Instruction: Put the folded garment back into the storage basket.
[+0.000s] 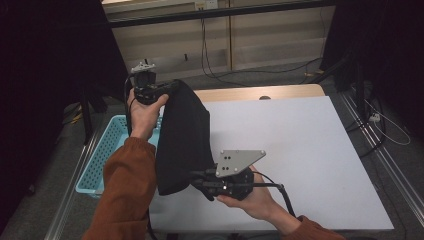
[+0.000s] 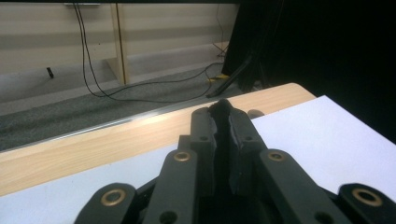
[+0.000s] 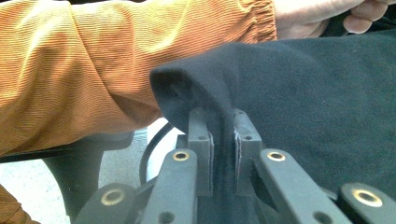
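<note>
Both tools are clamped on the black cloth (image 1: 182, 137): left tool (image 1: 172, 86) grips its far edge, right tool (image 1: 200, 181) its near edge, so it hangs stretched between them above the white counter (image 1: 310, 150). Keep tension even, lower both together, don't drift toward the blue basket (image 1: 102, 160).

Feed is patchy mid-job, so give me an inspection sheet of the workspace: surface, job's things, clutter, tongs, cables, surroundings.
Surface: white sheet over a wooden table.
Job's things: black cloth, held up between both tongs, off the sheet.
Clutter: nothing seen on the sheet.
Tongs: left tongs shut on the cloth's top edge; right tongs shut on its lower edge.
Cables: cable trails from the right tongs; floor cables behind the table.
Surroundings: blue basket left of the table; dark curtains.
</note>
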Tool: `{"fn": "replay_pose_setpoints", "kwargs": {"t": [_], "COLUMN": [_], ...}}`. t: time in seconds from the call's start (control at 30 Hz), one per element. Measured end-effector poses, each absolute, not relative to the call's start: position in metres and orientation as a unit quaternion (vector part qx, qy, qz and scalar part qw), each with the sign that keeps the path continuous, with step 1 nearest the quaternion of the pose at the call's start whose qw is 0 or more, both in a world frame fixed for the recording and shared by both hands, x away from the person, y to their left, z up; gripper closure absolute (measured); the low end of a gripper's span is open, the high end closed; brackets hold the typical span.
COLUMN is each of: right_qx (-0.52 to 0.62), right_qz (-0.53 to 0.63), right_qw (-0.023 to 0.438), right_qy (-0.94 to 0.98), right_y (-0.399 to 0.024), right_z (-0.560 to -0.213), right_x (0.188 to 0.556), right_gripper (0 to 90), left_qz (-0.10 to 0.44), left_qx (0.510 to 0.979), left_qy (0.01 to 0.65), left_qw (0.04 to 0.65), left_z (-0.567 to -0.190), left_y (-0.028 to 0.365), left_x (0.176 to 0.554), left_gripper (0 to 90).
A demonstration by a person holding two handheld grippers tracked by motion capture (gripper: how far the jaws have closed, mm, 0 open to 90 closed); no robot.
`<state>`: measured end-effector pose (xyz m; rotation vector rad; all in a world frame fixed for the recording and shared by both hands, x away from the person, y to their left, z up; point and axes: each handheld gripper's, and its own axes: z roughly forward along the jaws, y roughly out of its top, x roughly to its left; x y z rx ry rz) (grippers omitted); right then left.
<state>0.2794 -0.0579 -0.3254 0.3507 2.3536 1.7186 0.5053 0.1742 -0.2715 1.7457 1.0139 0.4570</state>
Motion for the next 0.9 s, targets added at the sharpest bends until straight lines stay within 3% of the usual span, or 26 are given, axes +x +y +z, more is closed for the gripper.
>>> {"fn": "replay_pose_setpoints", "kwargs": {"t": [0.9], "right_qx": [0.106], "right_qz": [0.598], "right_qw": [0.087], "right_qy": [0.79], "right_y": [-0.021], "right_z": [-0.321], "right_x": [0.292], "right_gripper": [82.0], "left_qz": [0.208], "left_qx": [0.716], "left_qy": [0.436], "left_qw": [0.505], "left_z": [-0.263], "left_y": [0.22], "left_x": [0.507], "left_gripper": [82.4]}}
